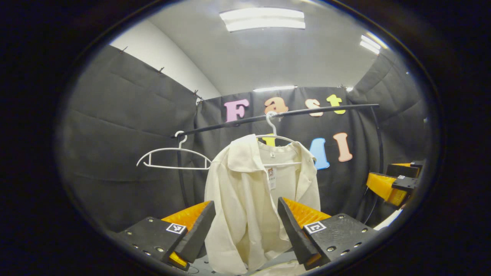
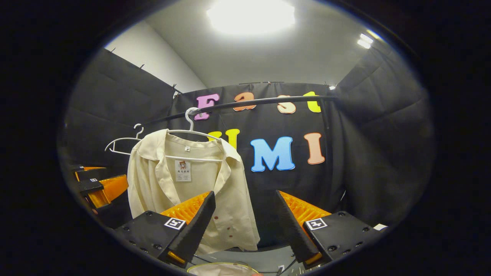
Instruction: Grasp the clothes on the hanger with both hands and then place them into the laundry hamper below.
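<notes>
Against the black booth wall a cream shirt hangs on a white hanger from the rail, both the left gripper and right gripper agape and empty short of it, so a one-sided pull could snag the collar on the hanger.

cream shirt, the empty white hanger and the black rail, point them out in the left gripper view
cream shirt [image 1: 245, 199], left gripper view, on the front panel below the collar
empty white hanger [image 1: 172, 150], left gripper view, on its upper curved arm
black rail [image 1: 326, 109], left gripper view, on the bar right of the shirt's hook
</notes>
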`<state>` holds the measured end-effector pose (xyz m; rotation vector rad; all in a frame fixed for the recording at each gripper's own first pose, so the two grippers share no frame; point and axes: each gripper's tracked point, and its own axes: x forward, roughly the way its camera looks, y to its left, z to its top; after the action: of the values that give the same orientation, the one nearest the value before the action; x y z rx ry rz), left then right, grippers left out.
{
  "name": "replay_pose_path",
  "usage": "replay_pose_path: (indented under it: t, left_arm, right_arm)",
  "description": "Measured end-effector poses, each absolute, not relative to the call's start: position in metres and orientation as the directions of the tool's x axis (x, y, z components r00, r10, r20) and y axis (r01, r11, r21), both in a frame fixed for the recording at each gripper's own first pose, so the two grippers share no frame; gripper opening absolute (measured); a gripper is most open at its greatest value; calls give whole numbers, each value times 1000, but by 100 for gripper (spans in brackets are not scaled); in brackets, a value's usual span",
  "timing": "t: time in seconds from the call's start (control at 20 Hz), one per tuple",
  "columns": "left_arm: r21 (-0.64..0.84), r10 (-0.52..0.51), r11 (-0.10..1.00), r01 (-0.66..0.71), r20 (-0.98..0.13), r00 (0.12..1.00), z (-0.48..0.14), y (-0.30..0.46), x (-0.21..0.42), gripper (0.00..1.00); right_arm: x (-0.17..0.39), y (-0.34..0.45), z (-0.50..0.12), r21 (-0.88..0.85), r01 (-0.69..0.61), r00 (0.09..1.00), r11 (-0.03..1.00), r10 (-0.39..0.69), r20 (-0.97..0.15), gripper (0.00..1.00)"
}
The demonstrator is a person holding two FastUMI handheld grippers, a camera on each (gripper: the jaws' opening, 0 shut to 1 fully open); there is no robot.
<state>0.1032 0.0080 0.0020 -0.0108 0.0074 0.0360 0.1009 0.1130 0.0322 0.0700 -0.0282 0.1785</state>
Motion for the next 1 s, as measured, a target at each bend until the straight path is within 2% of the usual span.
replay_pose_path:
  t: [0.55, 1.0]
  left_arm:
    - [18, 150, 989, -150, -1, 989, 7, -15, 192, 95]
    - [39, 238, 971, -238, -16, 971, -5, -17, 253, 95]
  right_arm:
    - [205, 155, 43, 99, -336, 941, 937, 331, 65, 97]
    - [278, 188, 33, 98, -384, 923, 918, 379, 65, 97]
